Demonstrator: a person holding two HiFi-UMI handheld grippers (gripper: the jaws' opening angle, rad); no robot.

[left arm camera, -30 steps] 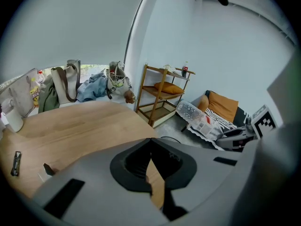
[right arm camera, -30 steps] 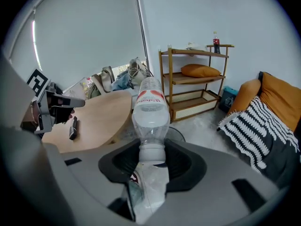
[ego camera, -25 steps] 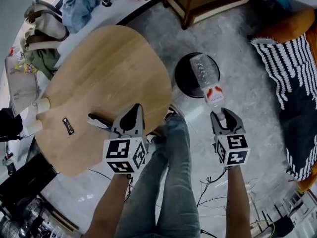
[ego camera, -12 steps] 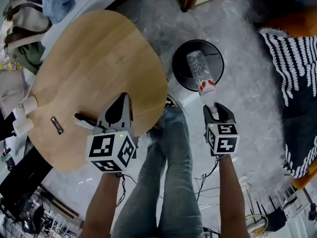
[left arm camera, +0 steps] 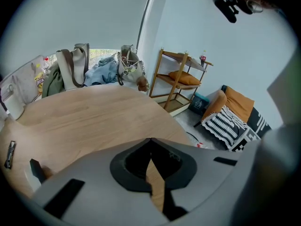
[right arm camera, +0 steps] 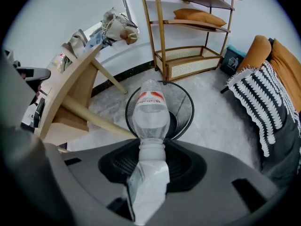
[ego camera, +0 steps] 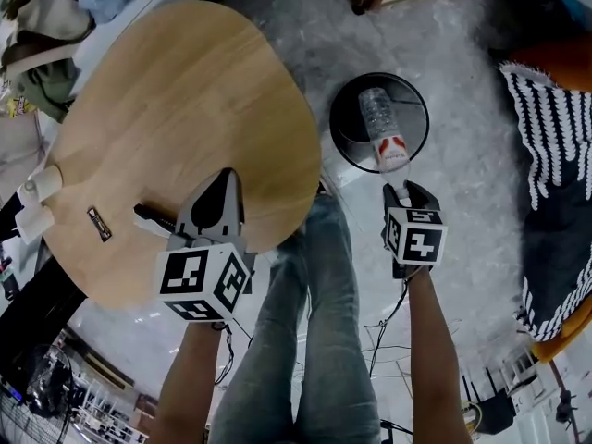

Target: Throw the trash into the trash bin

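From the head view: holding a clear plastic bottle (ego camera: 379, 118) by its neck in the right gripper (ego camera: 404, 191), right over the black mesh trash bin (ego camera: 347, 123) on the floor; hovering the left gripper (ego camera: 225, 178) above the round wooden table (ego camera: 166, 91). Left gripper view: pressed together at the tips, gripping nothing, just table beyond. Right gripper view: pinching the bottle's neck, far end lined up with the bin's mouth

Left gripper (ego camera: 226, 176), jaws together, right gripper (ego camera: 408, 191) aimed down, jaws gripping bottle (ego camera: 380, 126)
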